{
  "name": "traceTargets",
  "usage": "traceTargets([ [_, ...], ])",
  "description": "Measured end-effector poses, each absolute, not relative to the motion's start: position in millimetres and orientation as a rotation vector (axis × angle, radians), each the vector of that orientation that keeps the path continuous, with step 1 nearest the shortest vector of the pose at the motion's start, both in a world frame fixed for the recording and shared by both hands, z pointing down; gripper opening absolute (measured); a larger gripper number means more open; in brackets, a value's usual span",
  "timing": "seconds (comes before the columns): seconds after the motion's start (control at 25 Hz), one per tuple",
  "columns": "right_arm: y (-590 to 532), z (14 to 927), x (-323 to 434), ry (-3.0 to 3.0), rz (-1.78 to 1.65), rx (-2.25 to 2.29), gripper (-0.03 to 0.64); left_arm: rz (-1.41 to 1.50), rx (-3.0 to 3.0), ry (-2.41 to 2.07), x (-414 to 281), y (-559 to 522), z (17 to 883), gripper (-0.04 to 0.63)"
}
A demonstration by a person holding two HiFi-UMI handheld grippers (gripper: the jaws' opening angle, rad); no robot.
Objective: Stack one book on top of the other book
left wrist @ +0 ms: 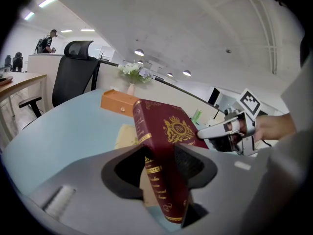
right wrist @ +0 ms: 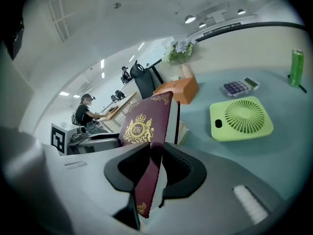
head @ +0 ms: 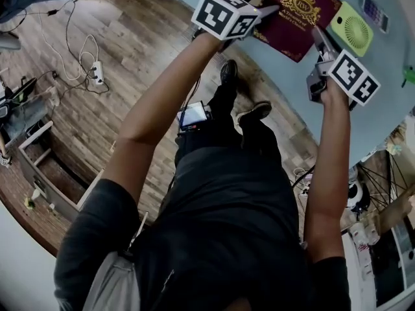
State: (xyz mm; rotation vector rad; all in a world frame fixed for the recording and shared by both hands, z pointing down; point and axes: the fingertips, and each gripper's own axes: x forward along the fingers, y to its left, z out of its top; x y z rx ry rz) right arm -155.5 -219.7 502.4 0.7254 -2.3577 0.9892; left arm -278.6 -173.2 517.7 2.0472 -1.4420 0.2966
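— Your left tool (left wrist: 161,168) is clamped on the maroon hardcover book with the gold crest (left wrist: 168,141). Its pads press both covers near the spine, at the lower centre of the left gripper view.

— And my right tool?

— Your right tool (right wrist: 152,173) is shut on that same book, gripping the edge opposite the spine, at the lower centre of the right gripper view.

— Where is the book?

— It stands tilted on edge between your two tools, over the pale blue desk (right wrist: 288,131). In the head view it sits at the top of the frame, right of centre. A pale cream book (left wrist: 125,136) lies flat on the desk just behind it. I cannot tell whether the two touch.

— What else is near?

— A lime-green square fan (right wrist: 240,117) lies flat at the right of the right gripper view, apart from both books. An orange box (right wrist: 180,89) sits beyond them, above the centre of that frame.
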Motion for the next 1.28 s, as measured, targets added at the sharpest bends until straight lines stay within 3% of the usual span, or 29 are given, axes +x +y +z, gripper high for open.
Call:
traceTargets([
  [0.32, -220, 518, -196, -2.308, 1.016, 0.719, 0.078, 0.293, 2.019, -1.425, -321, -180, 535, 0.229],
  [1.28, -225, 539, -215, -2.211, 1.194, 0.819, 0.083, 0.402, 2.005, -1.430, -347, -222, 545, 0.216],
])
